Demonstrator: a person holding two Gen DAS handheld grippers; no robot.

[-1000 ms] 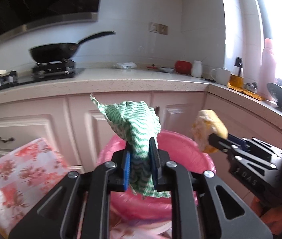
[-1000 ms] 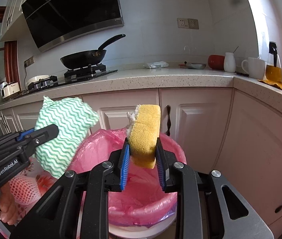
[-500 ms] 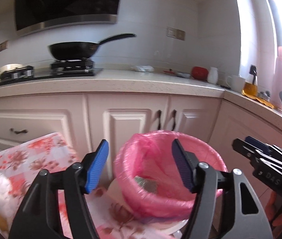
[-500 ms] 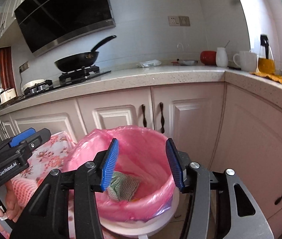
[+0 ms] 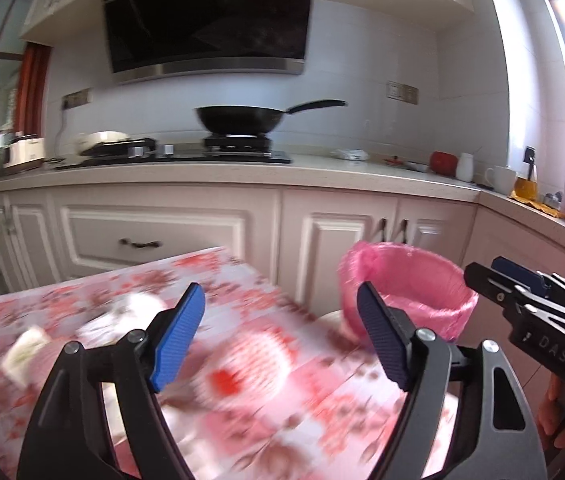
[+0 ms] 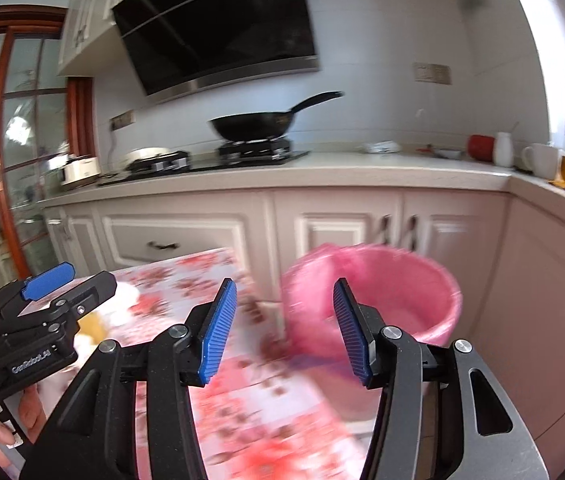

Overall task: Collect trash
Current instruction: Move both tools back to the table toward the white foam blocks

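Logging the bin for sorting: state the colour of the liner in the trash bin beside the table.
Pink. The bin liner is plain pink plastic, sharpest in the left wrist view.

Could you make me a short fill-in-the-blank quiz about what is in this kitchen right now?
1. The liner of the bin beside the table is coloured ____.
2. On the stove stands a black ____.
3. The cloth covering the table carries a red ____ pattern.
4. Between the jaws of the left gripper and of the right gripper there is ____.

Missing words: pink; pan; flower; nothing
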